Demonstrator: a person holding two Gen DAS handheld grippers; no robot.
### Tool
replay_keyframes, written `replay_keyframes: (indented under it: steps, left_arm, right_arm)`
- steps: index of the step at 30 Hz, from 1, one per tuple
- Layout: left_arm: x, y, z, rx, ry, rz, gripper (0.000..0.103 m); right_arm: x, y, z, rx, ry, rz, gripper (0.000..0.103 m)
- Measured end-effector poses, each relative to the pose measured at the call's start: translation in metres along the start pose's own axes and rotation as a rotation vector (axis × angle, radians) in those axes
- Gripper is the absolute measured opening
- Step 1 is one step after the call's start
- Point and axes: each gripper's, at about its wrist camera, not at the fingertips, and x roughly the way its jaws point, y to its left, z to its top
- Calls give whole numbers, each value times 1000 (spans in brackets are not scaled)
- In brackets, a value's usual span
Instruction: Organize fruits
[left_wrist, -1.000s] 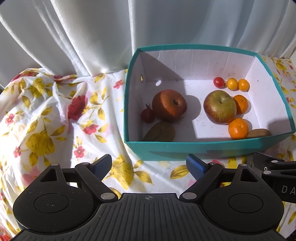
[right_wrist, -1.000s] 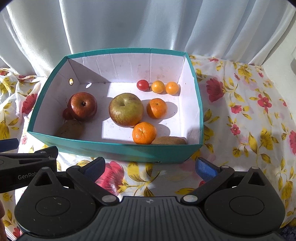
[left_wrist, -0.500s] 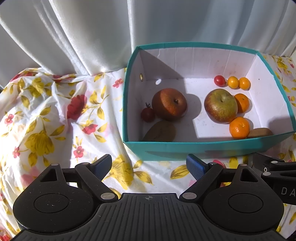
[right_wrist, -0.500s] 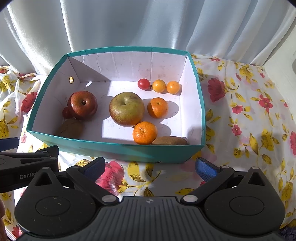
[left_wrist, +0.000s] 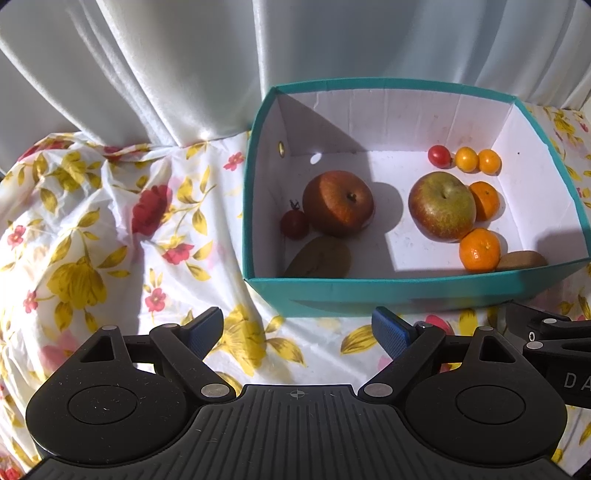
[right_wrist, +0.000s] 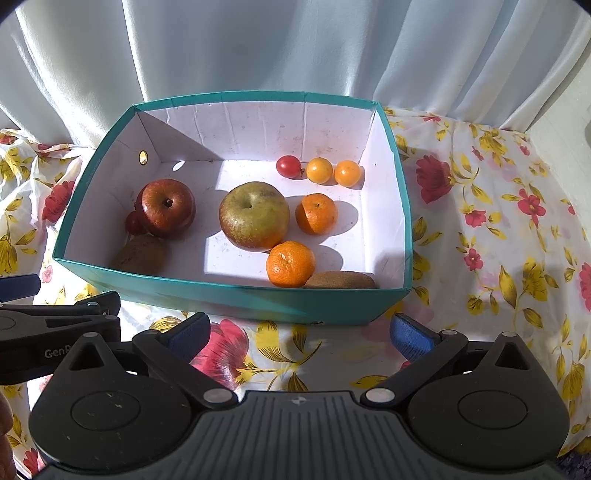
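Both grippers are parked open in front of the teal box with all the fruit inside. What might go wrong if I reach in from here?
1. The green-red apple touches the near mandarin; gripping either will likely nudge the other.
2. The right kiwi lies against the near wall of the teal box, so fingers may catch the rim.
3. The dark tomato sits in shadow, wedged between the red apple and the left wall: little room for fingers.

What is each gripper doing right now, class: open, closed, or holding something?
Left gripper: open, holding nothing, above the floral cloth in front of the teal box.
Right gripper: open, holding nothing, also in front of the box.
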Motion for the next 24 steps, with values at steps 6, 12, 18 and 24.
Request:
replay_keyframes:
  steps: [6, 12, 18, 24]
  left_arm:
    - [0, 1, 0, -1, 0, -3, 92]
    - [0, 1, 0, 0, 3, 0, 92]
    - [1, 1, -1, 0, 4, 1, 92]
    - [1, 1, 0, 1, 6, 1, 92]
  right_arm:
    - [1, 0, 0, 2, 2, -2, 103]
    - [1, 1, -1, 0, 3, -3, 103]
    - [1, 1, 0, -2, 4, -2, 103]
    - [3, 1, -1, -3, 6, -2, 103]
